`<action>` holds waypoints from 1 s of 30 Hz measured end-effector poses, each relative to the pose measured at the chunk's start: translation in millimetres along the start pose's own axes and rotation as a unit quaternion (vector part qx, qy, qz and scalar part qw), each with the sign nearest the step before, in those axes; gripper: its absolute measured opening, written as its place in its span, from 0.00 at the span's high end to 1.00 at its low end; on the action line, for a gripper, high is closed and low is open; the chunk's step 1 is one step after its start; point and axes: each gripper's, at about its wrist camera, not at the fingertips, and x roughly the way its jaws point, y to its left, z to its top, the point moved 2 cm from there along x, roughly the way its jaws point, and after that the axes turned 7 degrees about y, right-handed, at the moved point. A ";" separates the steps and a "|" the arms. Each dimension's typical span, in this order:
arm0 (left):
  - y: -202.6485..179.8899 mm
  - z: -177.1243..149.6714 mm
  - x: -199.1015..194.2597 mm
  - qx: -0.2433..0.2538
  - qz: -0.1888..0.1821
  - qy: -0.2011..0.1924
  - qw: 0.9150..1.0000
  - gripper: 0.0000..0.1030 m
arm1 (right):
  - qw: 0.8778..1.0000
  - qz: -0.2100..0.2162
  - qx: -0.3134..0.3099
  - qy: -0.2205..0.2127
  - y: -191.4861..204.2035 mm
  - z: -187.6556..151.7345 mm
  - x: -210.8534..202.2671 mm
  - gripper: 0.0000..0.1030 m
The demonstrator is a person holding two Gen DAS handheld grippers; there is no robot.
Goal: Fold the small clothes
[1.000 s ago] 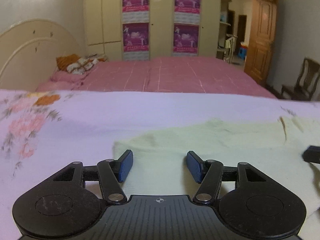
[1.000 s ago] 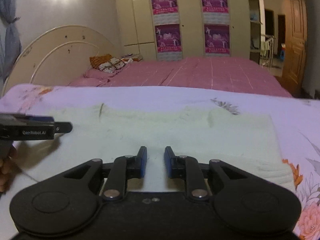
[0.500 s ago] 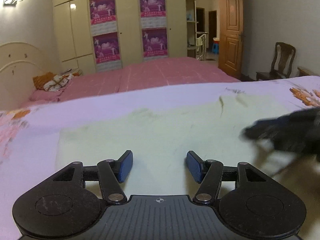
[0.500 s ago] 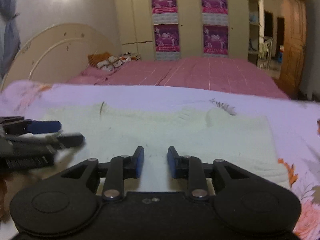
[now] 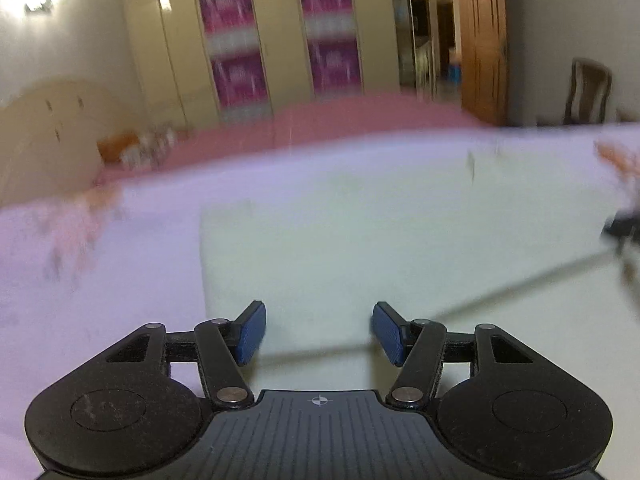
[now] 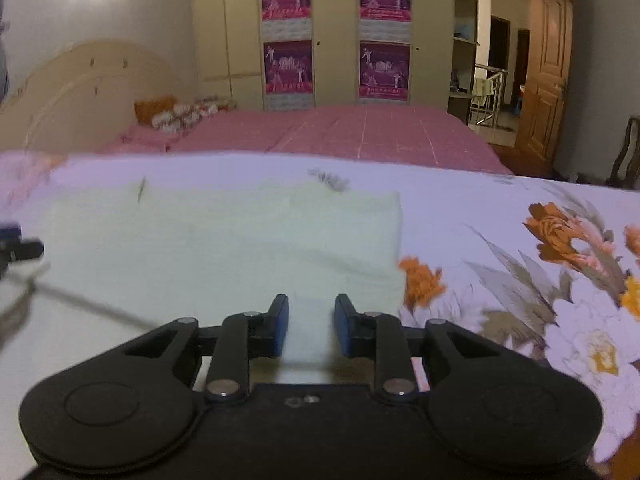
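A pale yellow-green knitted garment point(image 5: 360, 240) lies flat on the floral sheet; it also shows in the right wrist view point(image 6: 224, 240). My left gripper point(image 5: 319, 332) is open and empty over the garment's near left part, close to its left edge. My right gripper point(image 6: 308, 330) is open and empty over the garment's near right part, close to its right edge. The right gripper shows blurred at the far right of the left wrist view point(image 5: 624, 224). The left gripper's tip shows at the far left of the right wrist view point(image 6: 18, 246).
The lilac floral sheet point(image 6: 520, 264) covers the near bed. A pink bed point(image 6: 360, 132) with pillows lies behind it, then a cream wardrobe with purple posters point(image 6: 336, 36). A wooden door point(image 6: 548, 76) and a chair point(image 5: 588, 92) stand at the right.
The left gripper has swung back left toward the garment's left edge, its view blurred by motion. The right gripper has shifted right toward the garment's right edge and opened a little wider. The grippers have moved apart.
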 end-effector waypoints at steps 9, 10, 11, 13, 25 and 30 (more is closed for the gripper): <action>21.0 -45.1 -62.3 -0.044 -0.012 0.002 0.999 0.41 | 1.000 0.023 0.016 0.012 -8.2 -7.8 -46.0 0.71; 27.0 -58.9 -73.0 -0.049 -0.017 0.004 0.999 0.40 | 0.999 0.034 0.026 0.017 -11.7 -15.2 -54.4 0.71; 27.7 -68.0 -82.5 -0.054 -0.021 0.008 0.998 0.27 | 0.998 0.046 0.035 0.022 -13.6 -23.9 -63.2 0.71; 29.1 -94.2 -107.1 -0.061 -0.026 0.008 0.998 0.13 | 0.996 0.062 0.052 0.030 -18.7 -40.3 -80.1 0.71; 42.7 -211.1 -213.7 -0.114 -0.075 0.058 0.989 0.28 | 0.983 0.104 0.138 0.062 -25.5 -157.6 -198.4 0.69; 46.1 -234.9 -240.0 -0.132 -0.085 0.055 0.986 0.28 | 0.975 0.107 0.185 0.065 -33.2 -193.1 -230.7 0.68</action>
